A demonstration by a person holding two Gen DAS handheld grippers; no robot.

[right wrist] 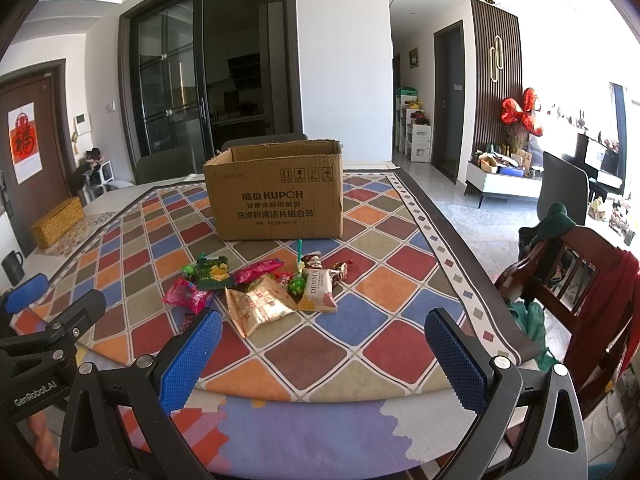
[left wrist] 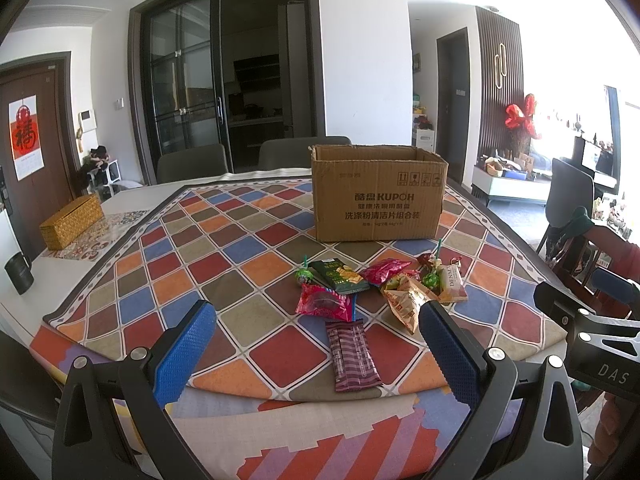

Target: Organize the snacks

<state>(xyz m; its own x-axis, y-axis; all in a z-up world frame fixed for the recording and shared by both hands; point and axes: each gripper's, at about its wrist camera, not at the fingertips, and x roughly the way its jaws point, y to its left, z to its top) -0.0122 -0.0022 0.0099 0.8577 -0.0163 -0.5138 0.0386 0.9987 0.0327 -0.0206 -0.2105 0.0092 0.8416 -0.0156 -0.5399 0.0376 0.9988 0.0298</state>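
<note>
Left gripper [left wrist: 316, 344] and right gripper [right wrist: 322, 354] both stand with jaws wide apart and empty above the near table edge, while the snack packets [left wrist: 376, 292] lie heaped on the checked tablecloth [left wrist: 224, 256] just before the open-topped cardboard box [left wrist: 378, 196].

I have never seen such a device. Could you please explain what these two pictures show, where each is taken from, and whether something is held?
No robot: a person holds one hand-held gripper in each hand, each with a forward-looking camera. One picture looks along the left hand-held gripper, the other along the right hand-held gripper. Both are open and hold nothing. On the patterned tablecloth a pile of snack packets lies in front of an open cardboard box. A woven box and a dark mug stand far left.
</note>
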